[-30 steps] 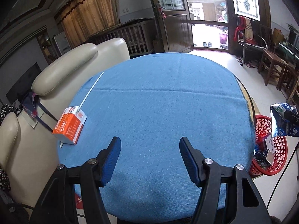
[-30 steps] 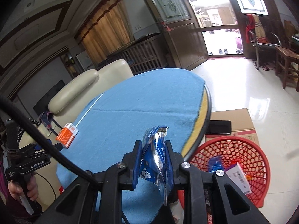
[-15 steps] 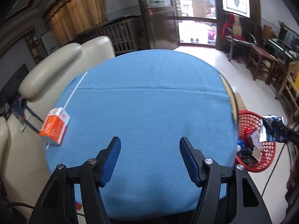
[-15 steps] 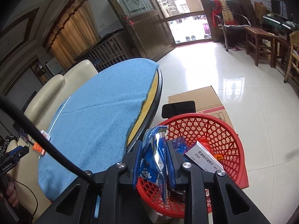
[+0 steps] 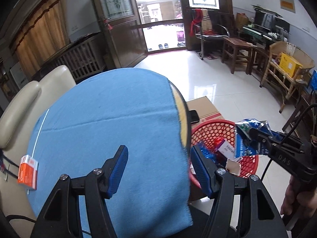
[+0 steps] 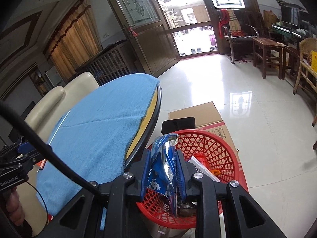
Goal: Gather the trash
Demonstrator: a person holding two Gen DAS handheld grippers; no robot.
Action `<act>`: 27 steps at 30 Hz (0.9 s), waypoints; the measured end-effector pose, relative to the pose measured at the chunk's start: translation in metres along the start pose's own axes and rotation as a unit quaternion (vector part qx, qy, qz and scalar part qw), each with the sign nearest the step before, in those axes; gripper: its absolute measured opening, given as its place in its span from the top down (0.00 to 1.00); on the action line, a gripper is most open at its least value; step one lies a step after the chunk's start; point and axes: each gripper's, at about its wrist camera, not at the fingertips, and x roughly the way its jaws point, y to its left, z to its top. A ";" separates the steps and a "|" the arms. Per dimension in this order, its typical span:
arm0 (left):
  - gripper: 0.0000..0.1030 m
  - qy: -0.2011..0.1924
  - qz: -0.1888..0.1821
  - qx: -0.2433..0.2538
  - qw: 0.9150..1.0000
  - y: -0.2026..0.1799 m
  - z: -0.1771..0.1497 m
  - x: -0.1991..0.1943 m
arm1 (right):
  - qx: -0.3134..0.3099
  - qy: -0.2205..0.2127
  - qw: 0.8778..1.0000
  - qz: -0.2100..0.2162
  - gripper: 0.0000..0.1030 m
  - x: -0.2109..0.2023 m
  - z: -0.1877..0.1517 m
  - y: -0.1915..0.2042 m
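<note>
- Round bench covered with a blue cloth (image 5: pixel 111 130) is taking up the left of both views; its dark rim is sitting just beside the basket.
- Red plastic lattice basket (image 6: pixel 223 154) is standing on the floor against a brown cardboard box (image 6: pixel 198 111), below bench level, already holding a white carton and other scraps.
- Right tongs (image 6: pixel 165 170) are gripping a crumpled blue-and-silver foil snack wrapper (image 6: pixel 162 164), clamped tight on it. The wrapper's long axis is running along the fingers, its lower tail hanging down inside the basket's near rim. Judgement: the drop is lying straight below the tongs; releasing should be enough.
- Left tongs (image 5: pixel 158 168) are standing half open with nothing between them, hovering over the bench's right edge.
- Orange-and-white rectangular carton (image 5: pixel 28 171) is lying at the bench's far left edge, well apart from the basket. Judgement: the left hand is nearer to it, and it lies to that tongs' left.
</note>
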 end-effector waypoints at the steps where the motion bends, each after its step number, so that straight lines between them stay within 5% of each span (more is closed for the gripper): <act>1: 0.36 0.000 -0.003 0.002 1.000 -0.003 0.001 0.002 | 0.002 0.000 1.000 0.000 0.73 0.000 0.000 -0.002; 7: 0.36 0.007 -0.008 0.011 1.000 -0.008 0.000 0.007 | 0.012 0.008 1.000 -0.011 0.73 0.004 0.001 -0.006; 10: 0.36 0.014 -0.006 0.010 1.000 -0.004 -0.003 0.011 | 0.024 0.022 0.999 -0.014 0.57 0.010 0.000 -0.011; 11: 0.36 0.014 0.000 0.006 1.000 0.000 -0.004 0.011 | 0.031 0.023 0.999 -0.012 0.40 0.010 -0.001 -0.012; 15: 0.36 0.002 0.024 -0.032 0.999 0.033 -0.010 0.000 | 0.023 0.011 1.000 0.000 0.39 0.003 0.004 0.000; 27: 0.36 -0.033 0.147 -0.132 0.980 0.147 -0.057 -0.062 | -0.100 -0.017 0.992 0.078 0.39 -0.007 0.028 0.148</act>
